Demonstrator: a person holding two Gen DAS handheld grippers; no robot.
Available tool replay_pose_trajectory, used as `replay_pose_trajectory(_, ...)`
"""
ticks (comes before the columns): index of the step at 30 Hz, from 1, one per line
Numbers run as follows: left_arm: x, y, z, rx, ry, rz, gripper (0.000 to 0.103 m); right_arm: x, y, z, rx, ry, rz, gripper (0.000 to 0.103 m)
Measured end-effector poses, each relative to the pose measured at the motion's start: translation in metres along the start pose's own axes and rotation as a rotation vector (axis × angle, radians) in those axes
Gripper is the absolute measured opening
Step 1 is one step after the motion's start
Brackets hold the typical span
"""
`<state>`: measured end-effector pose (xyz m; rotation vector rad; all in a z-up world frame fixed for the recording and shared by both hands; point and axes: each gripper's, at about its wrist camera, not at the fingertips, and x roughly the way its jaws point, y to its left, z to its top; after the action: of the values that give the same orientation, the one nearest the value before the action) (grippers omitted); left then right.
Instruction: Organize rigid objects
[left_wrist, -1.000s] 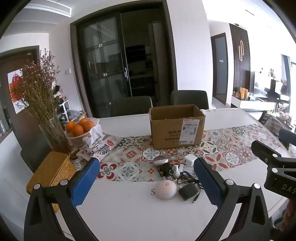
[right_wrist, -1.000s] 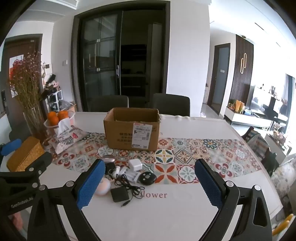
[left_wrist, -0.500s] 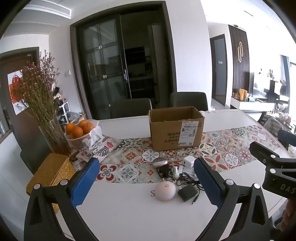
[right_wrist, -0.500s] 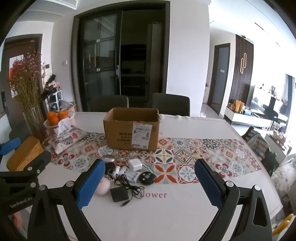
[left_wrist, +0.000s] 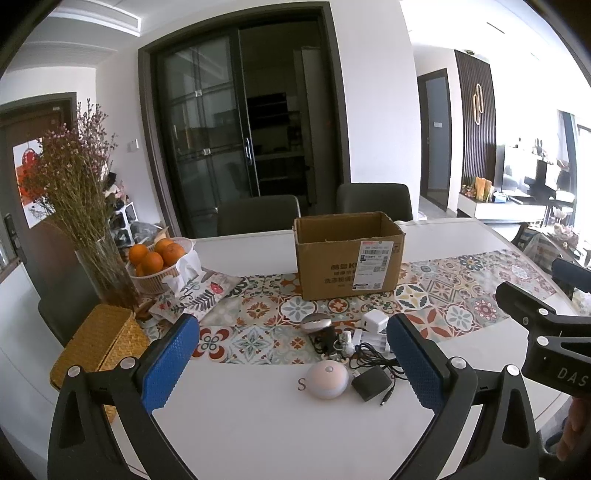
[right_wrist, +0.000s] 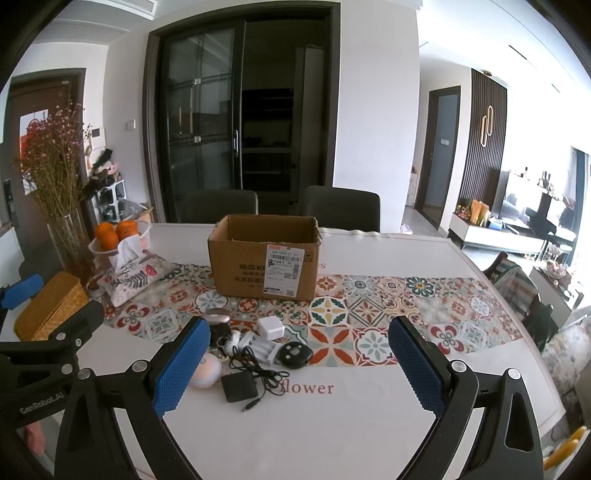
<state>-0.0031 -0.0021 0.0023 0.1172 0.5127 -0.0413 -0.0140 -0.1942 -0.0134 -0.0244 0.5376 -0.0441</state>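
1. Left tool (left_wrist: 291, 363) hangs over the near edge of the desk (left_wrist: 258, 424) with its blue pads spread wide and nothing between them; right tool (right_wrist: 299, 363) is likewise wide apart and empty — each shows at the edge of the other's view.
2. At the far left, a woven box (left_wrist: 98, 343) sits beside a glass vase of dried flowers (left_wrist: 77, 206), with a basket of oranges (left_wrist: 157, 258) and a floral tissue pouch (left_wrist: 195, 295) just right of it.
3. On the patterned runner (right_wrist: 406, 314), near the middle of the desk, lies a cluster of small things: a silver-topped gadget (right_wrist: 218, 316), a round pinkish puck (right_wrist: 207, 371), a white plug cube (right_wrist: 270, 328), a round black disc (right_wrist: 293, 353), and a black adapter (right_wrist: 239, 386) with its tangled cord.
4. Behind the cluster stands an open cardboard box (right_wrist: 266, 262) — labelled on its near face.
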Motion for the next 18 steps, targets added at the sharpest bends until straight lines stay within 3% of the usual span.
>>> replay_pose_trajectory(18, 0.0004, -0.0022, 0.0001, 0.004, 0.002, -0.004, 0.103, -0.0014, -0.0006, 0.0009, 0.002, 0.002, 0.002, 0.098)
